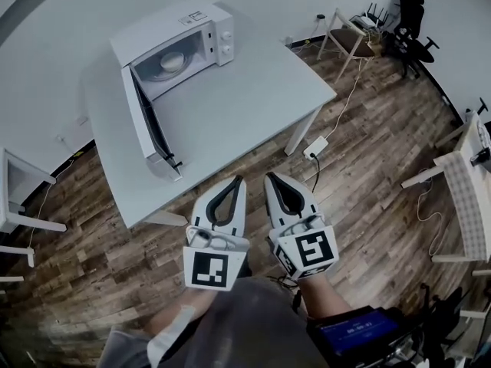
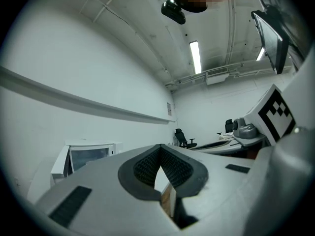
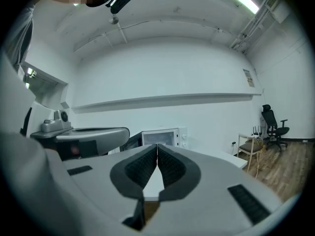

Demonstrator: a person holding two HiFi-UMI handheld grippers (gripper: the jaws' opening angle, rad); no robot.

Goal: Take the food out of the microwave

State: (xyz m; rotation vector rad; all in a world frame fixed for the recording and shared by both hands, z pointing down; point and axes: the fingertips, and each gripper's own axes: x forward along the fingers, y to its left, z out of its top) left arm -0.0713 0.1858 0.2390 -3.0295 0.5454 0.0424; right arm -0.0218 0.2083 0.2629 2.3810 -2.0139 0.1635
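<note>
Wooden floor [image 1: 360, 175]: covers the near and right part of the head view.

Counter [image 1: 253, 98]: pale grey top on white legs, standing at the far left against the wall.

Microwave [image 1: 173, 25]: white, on the far left part of the counter. Its door [image 1: 146, 121] is swung fully open toward the near side, with the cavity exposed.

Left hand-held gripper [image 1: 236, 181]: held level over the floor, just short of the counter's near edge and pointing toward it. Its own view shows the ribbed pads meeting at the tips. It is closed, with nothing between the jaws.

Right hand-held gripper [image 1: 270, 178]: just beside the left one and parallel to it, also over the floor. Its pads are pressed together along their length. It is closed and empty. Its own view faces the microwave across the counter.

Food [image 1: 170, 61]: a pale round dish inside the microwave cavity, well apart from both hand-held grippers. The contents cannot be made out.

Power block [image 1: 314, 148]: white, on the floor near the counter's right leg, with its cable trailing to the far right.
</note>
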